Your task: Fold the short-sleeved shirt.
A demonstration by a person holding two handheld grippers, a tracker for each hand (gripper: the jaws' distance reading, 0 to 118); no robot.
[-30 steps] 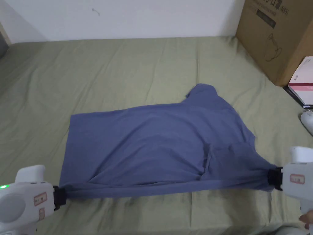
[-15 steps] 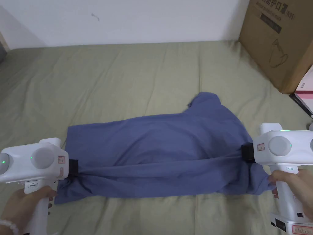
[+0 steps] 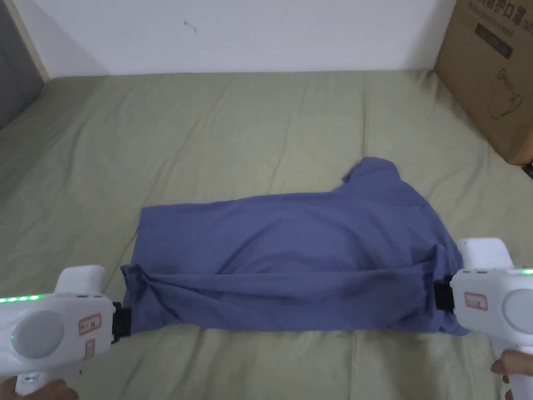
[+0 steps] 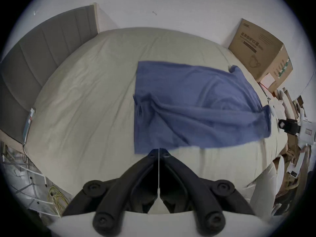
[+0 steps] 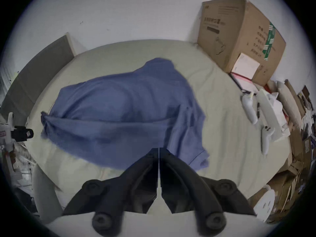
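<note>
The blue short-sleeved shirt (image 3: 291,260) lies crosswise on the bed, its near long side doubled over into a narrower band. One sleeve pokes out at the far right. My left gripper (image 3: 125,323) sits at the shirt's left end, jaws together, tips at the hem (image 4: 159,151). From the right gripper view it (image 5: 31,133) stands a little off the cloth. My right gripper (image 3: 436,296) is at the right end, jaws together over the sleeve edge (image 5: 159,149). In the left gripper view it (image 4: 280,123) is just clear of the shirt (image 4: 196,107).
An olive sheet (image 3: 208,130) covers the bed, with open room behind and left of the shirt. A big cardboard box (image 3: 494,67) stands at the far right, a grey headboard (image 3: 15,78) at the left. White gadgets (image 5: 266,107) and a pink-white box (image 5: 246,66) crowd the right edge.
Both grippers carried the near edge up and over the shirt, then came back down to its two ends. The shirt now lies narrower. The head camera has also shifted.
</note>
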